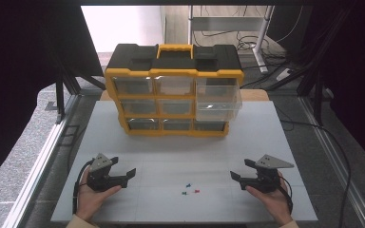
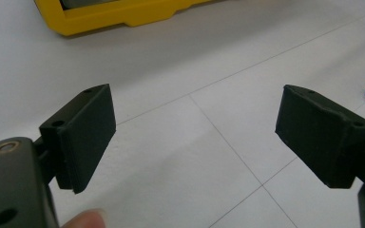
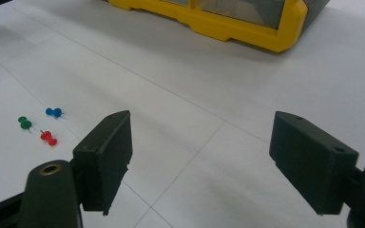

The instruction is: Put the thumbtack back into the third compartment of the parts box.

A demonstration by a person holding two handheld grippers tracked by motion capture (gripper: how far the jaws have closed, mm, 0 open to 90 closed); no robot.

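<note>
1. Pushpins first: blue pushpin (image 1: 188, 185), green pushpin (image 1: 184, 193) and red pushpin (image 1: 196, 191) lie loose on the table (image 1: 171, 156), in front of the yellow organizer (image 1: 173, 92), well apart from it.
2. Your right gripper (image 1: 240, 175) sits right of the pins, jaws wide apart, empty. It's nearer the red one, so I'd start there.
3. Your left gripper (image 1: 126, 172) waits left of them, jaws also spread.
4. Come in low; pins are tiny and likely to skid.
5. The organizer's right-hand drawer (image 1: 217, 102) stands pulled out, a likely drop spot.
</note>
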